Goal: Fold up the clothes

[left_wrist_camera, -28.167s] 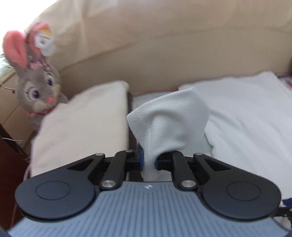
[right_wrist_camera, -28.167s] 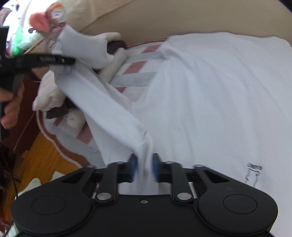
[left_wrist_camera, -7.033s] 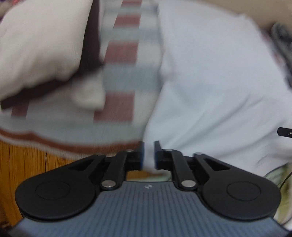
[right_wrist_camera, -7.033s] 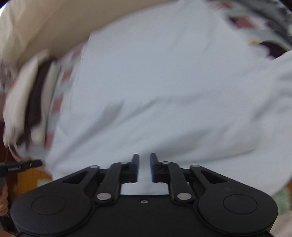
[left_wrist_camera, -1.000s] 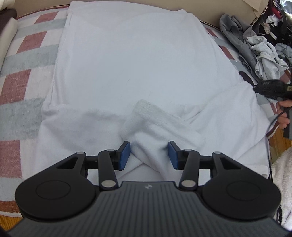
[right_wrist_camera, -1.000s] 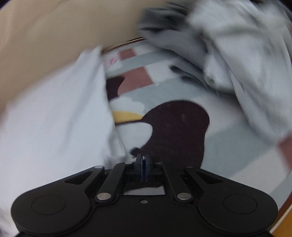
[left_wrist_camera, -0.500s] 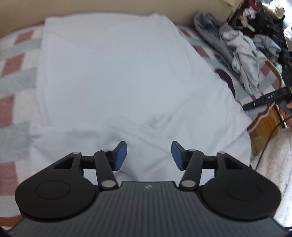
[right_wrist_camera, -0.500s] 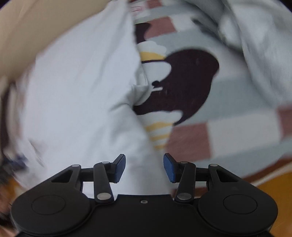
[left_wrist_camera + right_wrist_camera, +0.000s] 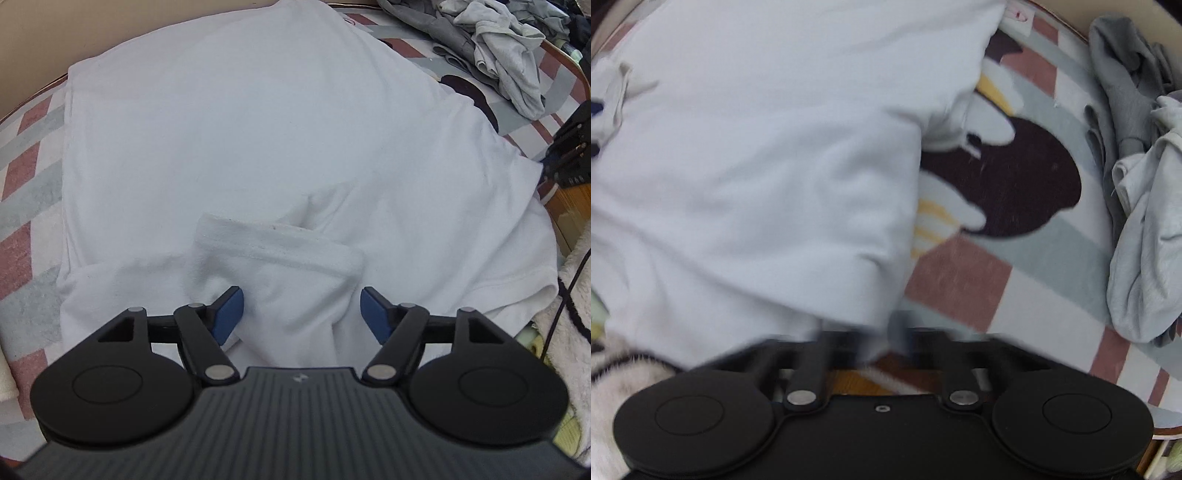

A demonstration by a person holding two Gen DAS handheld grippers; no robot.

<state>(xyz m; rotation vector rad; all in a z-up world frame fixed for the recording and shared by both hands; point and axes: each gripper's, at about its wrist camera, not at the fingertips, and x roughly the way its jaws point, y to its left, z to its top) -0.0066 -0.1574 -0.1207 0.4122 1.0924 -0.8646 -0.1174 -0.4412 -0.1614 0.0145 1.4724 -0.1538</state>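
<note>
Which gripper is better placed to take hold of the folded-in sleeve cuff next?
Left. The left gripper has open jaws straddling the sleeve cuff of the white shirt. The right gripper sits at the shirt's edge, blurred.

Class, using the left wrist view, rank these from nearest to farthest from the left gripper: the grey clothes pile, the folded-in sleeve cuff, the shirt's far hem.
1. Sleeve cuff: just ahead of the open left gripper.
2. Far hem: straight ahead, top of the white shirt.
3. Grey clothes pile: far right corner.
</note>
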